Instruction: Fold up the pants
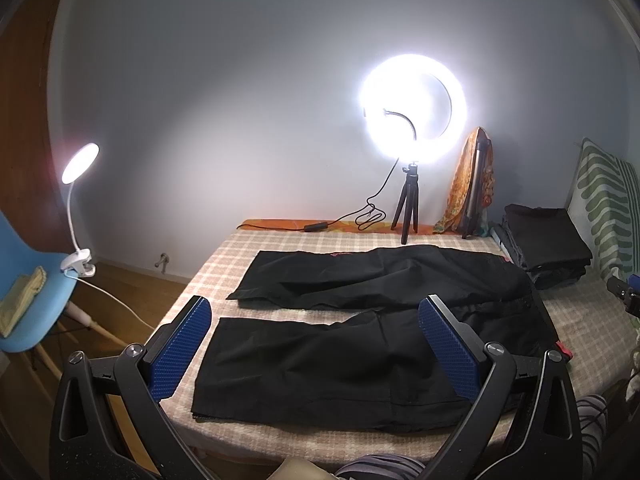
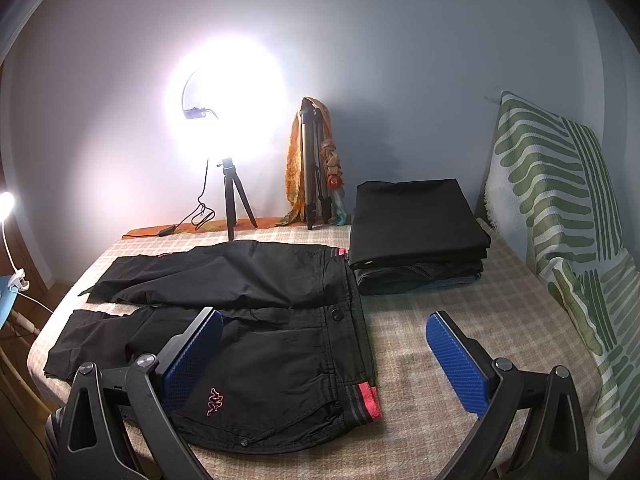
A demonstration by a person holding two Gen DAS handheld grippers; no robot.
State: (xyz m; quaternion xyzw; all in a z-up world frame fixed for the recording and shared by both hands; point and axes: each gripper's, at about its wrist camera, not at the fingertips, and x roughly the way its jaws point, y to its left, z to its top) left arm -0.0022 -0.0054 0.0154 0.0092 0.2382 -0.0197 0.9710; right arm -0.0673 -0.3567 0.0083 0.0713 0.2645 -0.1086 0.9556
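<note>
Black pants (image 1: 340, 364) lie spread flat on the checked bed cover (image 1: 224, 256), legs pointing left, waist to the right. In the right wrist view the pants (image 2: 280, 344) show a pink logo and a red-trimmed waistband. My left gripper (image 1: 316, 344) is open and empty, hovering above the near leg. My right gripper (image 2: 324, 356) is open and empty, above the waist end of the near leg. A bit of the right gripper shows at the right edge of the left wrist view (image 1: 624, 292).
A stack of folded dark clothes (image 2: 416, 228) sits at the back right. A lit ring light on a tripod (image 1: 412, 120), a second tripod draped with an orange cloth (image 2: 314, 160), a green-patterned pillow (image 2: 560, 208), a blue chair with a clip lamp (image 1: 36, 288) stand around.
</note>
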